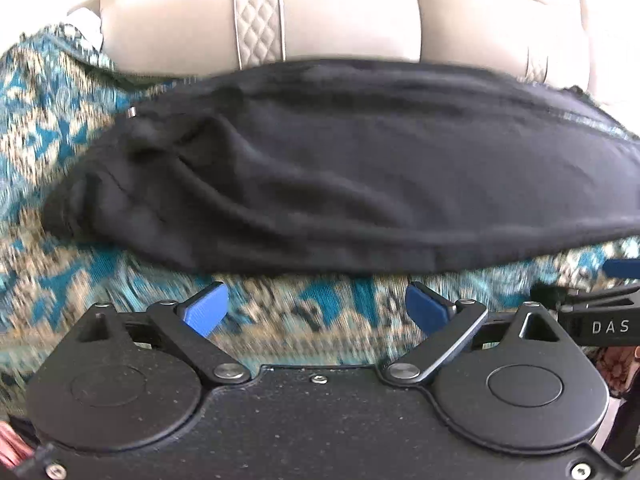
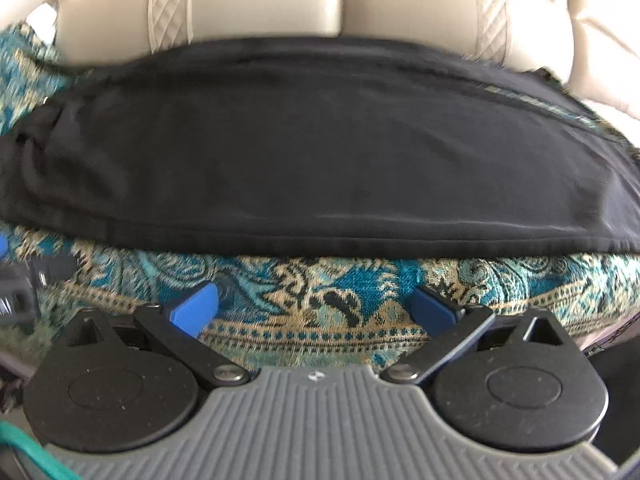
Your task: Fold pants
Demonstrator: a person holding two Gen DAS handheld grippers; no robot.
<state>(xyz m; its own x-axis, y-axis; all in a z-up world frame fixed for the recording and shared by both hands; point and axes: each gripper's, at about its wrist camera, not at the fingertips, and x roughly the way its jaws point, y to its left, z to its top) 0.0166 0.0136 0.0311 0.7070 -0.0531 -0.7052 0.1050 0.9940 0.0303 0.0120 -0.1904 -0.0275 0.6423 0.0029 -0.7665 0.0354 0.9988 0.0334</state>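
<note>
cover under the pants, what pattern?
Teal, blue and tan paisley weave on the cover; sharpest in the right wrist view, under the black pants.

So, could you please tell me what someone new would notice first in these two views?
Probably the black pants, lying as a long band across the teal and gold patterned cloth, in front of the cream leather cushions. Next come the left gripper and the right gripper, each with blue-padded jaws spread open just short of the pants' near edge, holding nothing.
</note>
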